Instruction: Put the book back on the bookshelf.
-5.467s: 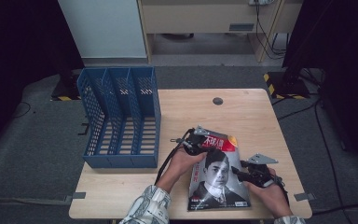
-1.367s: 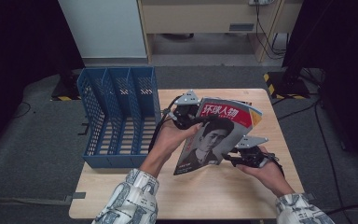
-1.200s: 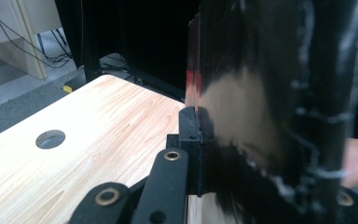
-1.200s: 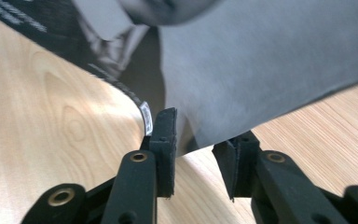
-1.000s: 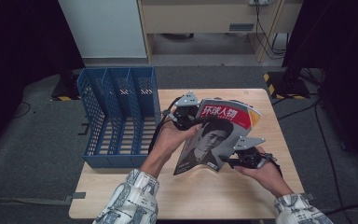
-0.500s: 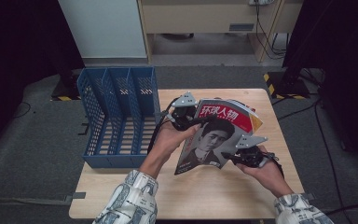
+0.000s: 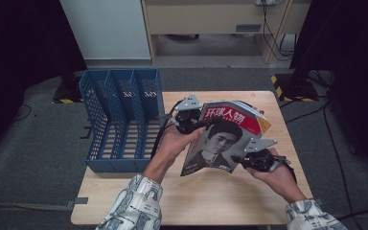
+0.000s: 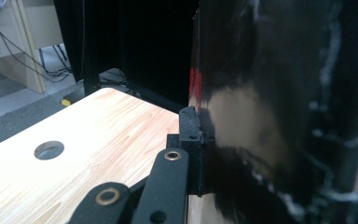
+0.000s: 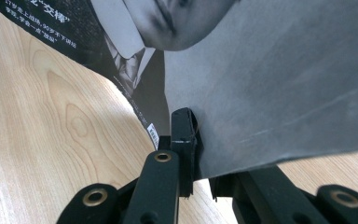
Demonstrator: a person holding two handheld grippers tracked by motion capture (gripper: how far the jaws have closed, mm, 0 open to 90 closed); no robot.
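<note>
A magazine [image 7: 220, 139] with a red title band and a black-and-white portrait on its cover is held tilted up above the wooden table [image 7: 211, 201]. My left gripper [image 7: 202, 125] is shut on its upper left edge; in the left gripper view the jaws [image 8: 205, 140] pinch the dark glossy cover [image 8: 261, 116]. My right gripper [image 7: 239, 160] is shut on the lower right edge. The right gripper view shows one jaw of the gripper [image 9: 200, 140] pressed on the grey cover [image 9: 270, 70], the other hidden behind it.
A blue mesh file rack [image 7: 124, 120] with three slots lies on the table's left half, close to the left hand. A round hole [image 8: 49, 150] is in the tabletop beyond the magazine. Cabinets and cables stand behind the table.
The magazine, first flat near the table's front edge, has been lifted and tilted up toward the middle. Over the last second it has hardly moved; the right hand shifted only slightly.
</note>
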